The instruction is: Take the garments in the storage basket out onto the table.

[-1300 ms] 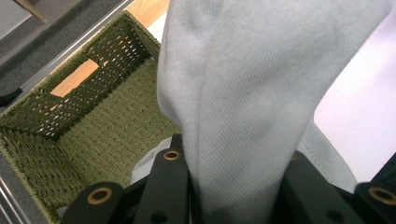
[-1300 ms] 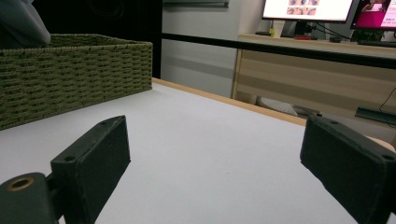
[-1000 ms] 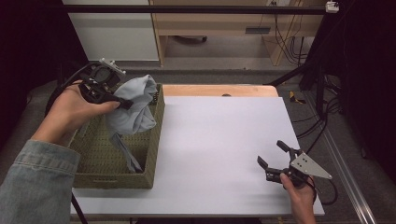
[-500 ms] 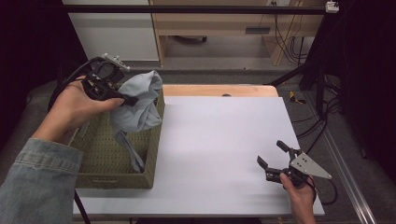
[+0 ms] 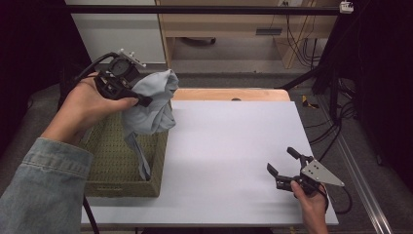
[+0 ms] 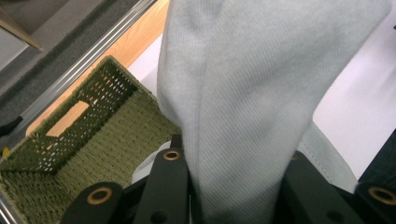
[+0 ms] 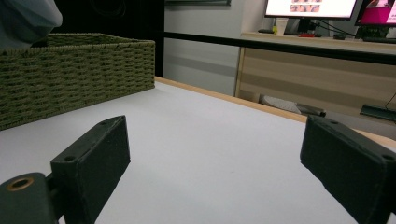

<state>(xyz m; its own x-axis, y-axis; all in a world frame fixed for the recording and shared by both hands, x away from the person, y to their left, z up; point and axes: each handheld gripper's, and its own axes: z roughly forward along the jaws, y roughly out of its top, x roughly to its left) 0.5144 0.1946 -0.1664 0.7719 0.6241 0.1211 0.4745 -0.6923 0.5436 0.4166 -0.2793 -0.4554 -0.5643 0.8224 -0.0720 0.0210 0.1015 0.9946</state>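
The left gripper [image 5: 141, 101] is clenching a cloth [image 5: 155, 105], which is hiding its fingertips and hanging into the basket [image 5: 114, 183] below. The right gripper [image 5: 283, 163] is resting released on the table [image 5: 229, 146].

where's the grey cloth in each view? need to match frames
High view: grey cloth upper left, clamped in the left tongs, hanging into the green woven basket.
Left gripper view: cloth centre, rising from between the jaws.
Right gripper view: a corner of it at top left, above the basket.
Shared landmark: the basket.
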